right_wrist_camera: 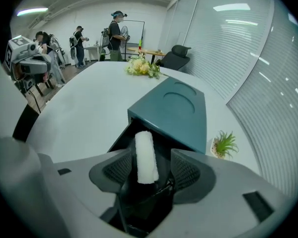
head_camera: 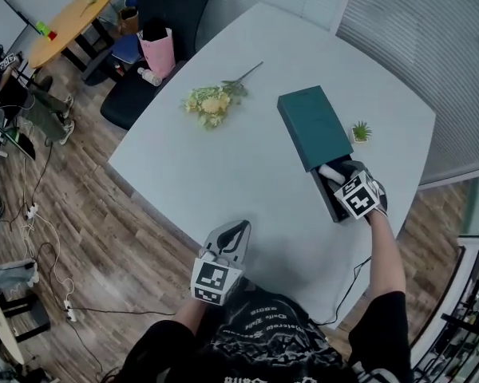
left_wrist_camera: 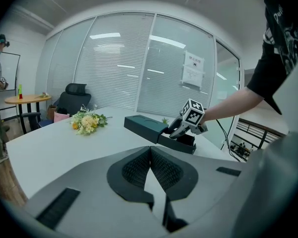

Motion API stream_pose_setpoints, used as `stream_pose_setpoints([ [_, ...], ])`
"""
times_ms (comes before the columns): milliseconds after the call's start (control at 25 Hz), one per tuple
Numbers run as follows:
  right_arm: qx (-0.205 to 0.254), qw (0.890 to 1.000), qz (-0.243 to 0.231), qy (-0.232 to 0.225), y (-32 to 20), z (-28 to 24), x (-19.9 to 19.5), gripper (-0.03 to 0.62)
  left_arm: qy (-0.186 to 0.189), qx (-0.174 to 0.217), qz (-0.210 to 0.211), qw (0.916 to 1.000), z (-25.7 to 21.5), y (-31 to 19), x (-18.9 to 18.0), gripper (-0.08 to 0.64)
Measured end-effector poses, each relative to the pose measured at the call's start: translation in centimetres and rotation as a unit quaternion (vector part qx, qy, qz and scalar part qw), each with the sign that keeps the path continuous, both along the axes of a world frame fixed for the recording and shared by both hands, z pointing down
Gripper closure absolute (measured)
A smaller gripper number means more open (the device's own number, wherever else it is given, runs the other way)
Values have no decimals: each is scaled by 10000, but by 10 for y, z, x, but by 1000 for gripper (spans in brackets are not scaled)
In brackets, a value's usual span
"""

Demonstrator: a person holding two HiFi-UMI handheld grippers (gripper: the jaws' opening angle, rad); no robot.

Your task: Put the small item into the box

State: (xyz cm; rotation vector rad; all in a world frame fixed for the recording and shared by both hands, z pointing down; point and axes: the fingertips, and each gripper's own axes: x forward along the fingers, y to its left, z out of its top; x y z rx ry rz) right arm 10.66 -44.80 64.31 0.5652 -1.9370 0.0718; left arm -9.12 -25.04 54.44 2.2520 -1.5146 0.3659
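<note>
The right gripper [right_wrist_camera: 154,170] stands with its jaws wide apart around the white roll [right_wrist_camera: 145,155]. The roll lies loose in the box's [right_wrist_camera: 174,108] pulled-out black drawer [right_wrist_camera: 123,139], near the table's [head_camera: 223,166] right edge. The left gripper [left_wrist_camera: 150,170], pinched shut and empty, hangs at the near edge. The placing looks done. Next, I'd say, the right gripper should lift clear without snagging the roll, then push the drawer shut.

L gripper [left_wrist_camera: 150,152] held low, close to torso, at near edge of table [head_camera: 247,174]; jaws shut, nothing btwn. R arm [head_camera: 385,250] stretched fwd along right edge, forearm bare. R gripper [right_wrist_camera: 149,168] angled down, jaws wide apart, pads not pressing white roll [right_wrist_camera: 146,155] btwn them.
</note>
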Motion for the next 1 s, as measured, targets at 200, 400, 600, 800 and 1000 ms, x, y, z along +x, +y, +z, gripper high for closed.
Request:
stream_pose_setpoints([
  [200,612,9974,120,-367,5,-49,-8,337,36,133,256,9996,-7,3,7,543],
  [400,1141,9879,751,-732,17,-99,4,331,197,314,488,9981,-19,5,20,543],
  [600,1458,9706,1306,-1404,51,-143,2,331,177,465,646,9967,-32,15,21,543],
  [800,1807,9515,1738,-1782,90,-168,8,331,232,544,821,9949,-35,24,31,543],
  [1000,1978,9367,1953,-2128,128,-179,2,331,293,673,1076,9915,-41,31,42,543],
])
